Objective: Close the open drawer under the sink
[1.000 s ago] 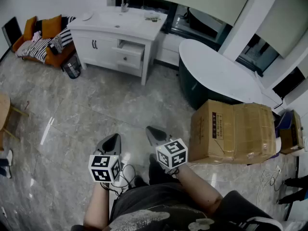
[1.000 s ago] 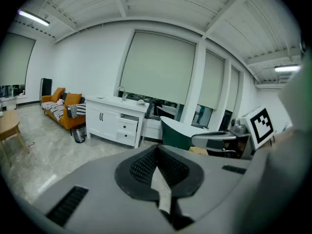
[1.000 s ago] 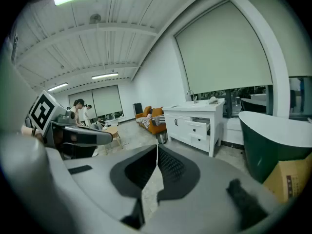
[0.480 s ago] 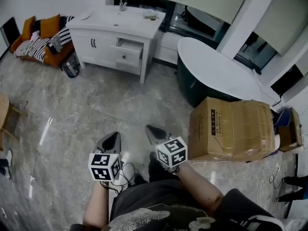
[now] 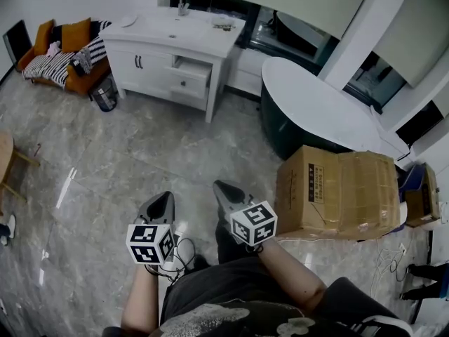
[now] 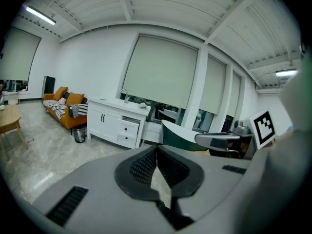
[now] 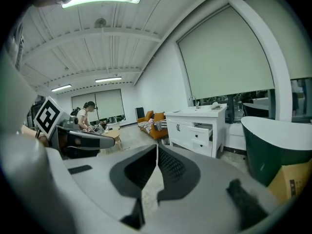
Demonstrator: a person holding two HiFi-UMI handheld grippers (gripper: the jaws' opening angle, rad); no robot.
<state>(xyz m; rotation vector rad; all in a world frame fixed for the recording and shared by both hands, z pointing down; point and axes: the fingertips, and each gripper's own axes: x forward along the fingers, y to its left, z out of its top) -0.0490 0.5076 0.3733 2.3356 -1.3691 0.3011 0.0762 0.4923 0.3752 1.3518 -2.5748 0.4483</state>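
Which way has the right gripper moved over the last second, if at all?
No. The right gripper sits at the same spot beside the cardboard box, fingers shut.

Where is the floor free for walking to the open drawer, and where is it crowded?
The marble floor is bare from the person up to the vanity and its open drawer, between the wooden table and the bathtub. Crowded: the cardboard box on the right, the bin by the sofa.
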